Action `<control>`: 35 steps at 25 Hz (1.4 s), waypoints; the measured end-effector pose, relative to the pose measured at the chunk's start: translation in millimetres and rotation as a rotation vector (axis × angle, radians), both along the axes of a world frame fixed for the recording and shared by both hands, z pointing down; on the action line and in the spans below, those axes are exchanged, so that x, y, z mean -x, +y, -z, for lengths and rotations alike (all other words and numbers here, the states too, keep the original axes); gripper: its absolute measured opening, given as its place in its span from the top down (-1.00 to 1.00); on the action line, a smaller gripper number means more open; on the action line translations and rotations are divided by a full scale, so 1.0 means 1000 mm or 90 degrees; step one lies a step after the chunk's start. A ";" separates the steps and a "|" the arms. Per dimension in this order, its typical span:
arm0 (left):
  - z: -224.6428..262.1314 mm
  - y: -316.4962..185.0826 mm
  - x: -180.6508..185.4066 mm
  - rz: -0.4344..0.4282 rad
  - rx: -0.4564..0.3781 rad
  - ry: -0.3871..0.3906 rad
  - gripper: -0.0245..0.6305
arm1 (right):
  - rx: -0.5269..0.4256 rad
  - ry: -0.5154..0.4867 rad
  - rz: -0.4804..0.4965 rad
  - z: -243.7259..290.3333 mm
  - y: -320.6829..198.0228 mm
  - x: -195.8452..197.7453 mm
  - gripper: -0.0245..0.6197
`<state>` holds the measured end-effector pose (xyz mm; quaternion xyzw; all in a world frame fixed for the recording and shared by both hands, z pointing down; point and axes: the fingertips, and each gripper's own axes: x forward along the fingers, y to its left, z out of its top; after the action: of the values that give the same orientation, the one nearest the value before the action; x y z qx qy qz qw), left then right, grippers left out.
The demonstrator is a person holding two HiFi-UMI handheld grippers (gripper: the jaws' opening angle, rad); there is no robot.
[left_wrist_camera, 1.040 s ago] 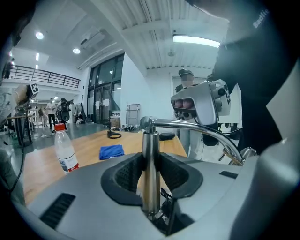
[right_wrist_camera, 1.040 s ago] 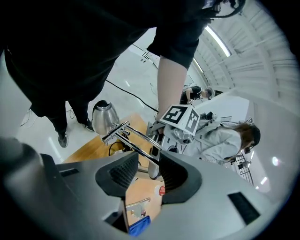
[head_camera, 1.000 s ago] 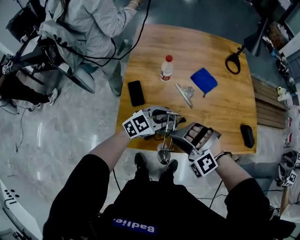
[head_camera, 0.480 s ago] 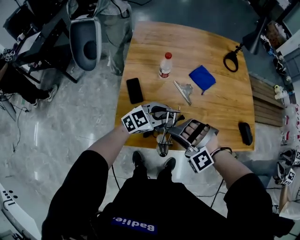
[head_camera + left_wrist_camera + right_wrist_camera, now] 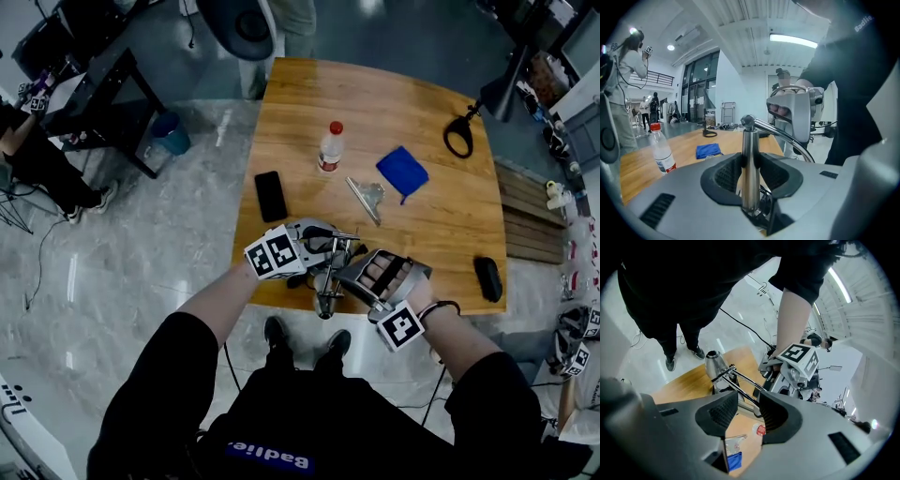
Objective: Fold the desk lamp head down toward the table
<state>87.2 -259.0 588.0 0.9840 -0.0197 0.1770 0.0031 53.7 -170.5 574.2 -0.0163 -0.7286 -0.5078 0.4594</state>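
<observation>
A chrome desk lamp stands at the table's front edge [image 5: 281, 291]. Its cone head [image 5: 325, 302] hangs low beyond that edge, and it shows too in the right gripper view [image 5: 714, 363]. My left gripper [image 5: 336, 246] is shut on the upright post [image 5: 750, 168], which sits squarely between the pads [image 5: 723, 174]. From the right, my right gripper [image 5: 349, 272] meets the lamp. In its own view its jaws [image 5: 749, 401] close on the twin-rod arm [image 5: 740, 383], which crosses the gap at a slant.
Farther back on the wooden table lie a black phone [image 5: 271, 195], a red-capped bottle [image 5: 331, 145], a metal clip [image 5: 368, 197], a blue cloth [image 5: 401, 172], a black loop [image 5: 459, 131] and a dark case [image 5: 487, 277]. A chair [image 5: 248, 19] stands beyond the far edge.
Both grippers and the lamp stay nearly where they were. The seated person beyond the table's far left corner has left the view, and the chair has shifted to the right.
</observation>
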 end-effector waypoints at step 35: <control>0.113 0.219 0.100 0.307 0.045 0.116 0.61 | 0.330 -0.556 -0.439 0.093 0.180 0.000 0.52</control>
<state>-12.9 -40.4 475.3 0.9621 -0.2469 0.0827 0.0810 53.3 9.5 481.2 0.3188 -0.9126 -0.0961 0.2373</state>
